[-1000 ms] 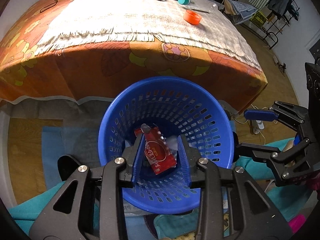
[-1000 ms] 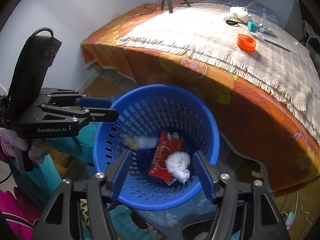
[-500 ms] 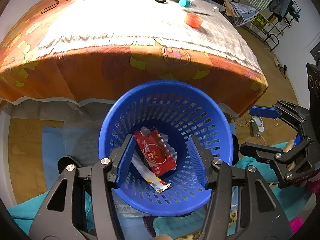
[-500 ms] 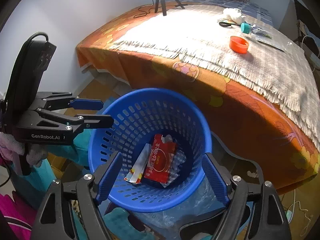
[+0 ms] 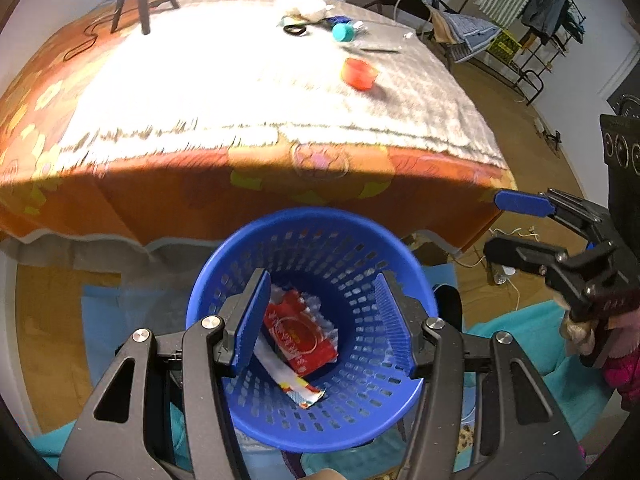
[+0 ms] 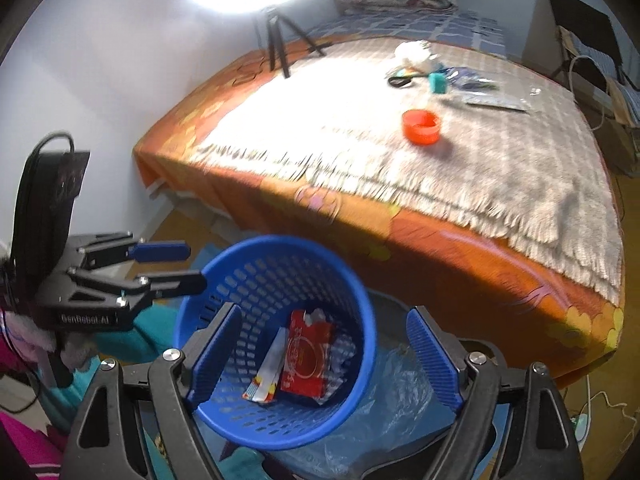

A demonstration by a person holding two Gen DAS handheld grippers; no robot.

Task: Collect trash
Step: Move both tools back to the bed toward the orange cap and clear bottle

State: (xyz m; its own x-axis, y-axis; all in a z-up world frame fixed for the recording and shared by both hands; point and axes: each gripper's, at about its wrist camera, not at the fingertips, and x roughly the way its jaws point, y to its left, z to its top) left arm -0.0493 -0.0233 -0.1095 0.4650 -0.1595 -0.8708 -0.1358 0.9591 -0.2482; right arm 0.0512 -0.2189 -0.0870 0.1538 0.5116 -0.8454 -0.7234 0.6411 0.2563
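A blue perforated basket (image 5: 316,224) stands on the floor before the bed; it also shows in the right wrist view (image 6: 280,248). Inside lie a red packet (image 5: 300,336), a white striped wrapper (image 5: 296,384) and crumpled white tissue (image 5: 320,316). My left gripper (image 5: 322,320) is open and empty above the basket. My right gripper (image 6: 326,354) is open and empty above the basket's right rim. On the bed lie an orange cap (image 6: 421,126), a teal cap (image 6: 437,81), white tissue (image 6: 414,54) and black scissors (image 6: 402,79).
The bed carries an orange flowered cover (image 6: 420,240) and a fringed grey blanket (image 6: 500,168). A black tripod (image 6: 280,46) stands at its far side. A clear plastic bag (image 6: 400,412) lies on the floor beside the basket. A chair and a clothes rack (image 5: 540,12) stand far right.
Both grippers have lifted and drawn back from the basket, with their jaws spread wider. The white wrapper and tissue that dropped from them now lie in the basket.
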